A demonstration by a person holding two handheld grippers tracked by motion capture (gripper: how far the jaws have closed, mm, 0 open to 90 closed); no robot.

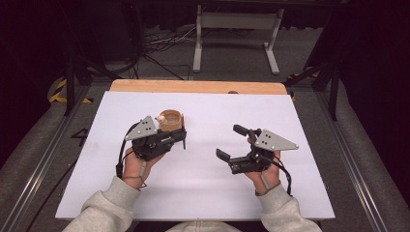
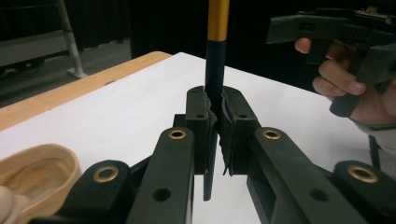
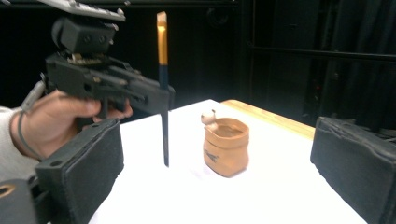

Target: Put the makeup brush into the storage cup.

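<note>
Left gripper [image 1: 180, 137], left of table centre, jaws clamped on a thin stick [image 2: 215, 84]. Stick stands upright: dark lower shaft, gold upper part, lower tip just above or at the white table [image 1: 290, 193]; contact unclear. In the right gripper view the stick [image 3: 163, 88] hangs from the left gripper [image 3: 163, 100], with its top well above the jaws.

Tan cup [image 1: 170, 120] upright on the table, just beyond the left gripper, near the stick but apart from it. Small pale knob at its rim. Cup [image 3: 226, 145] looks like a crumpled pouch; cannot tell what is inside.

Right gripper [image 1: 232, 142], right of centre, jaws wide apart, holding nothing, well apart from cup and stick.
</note>
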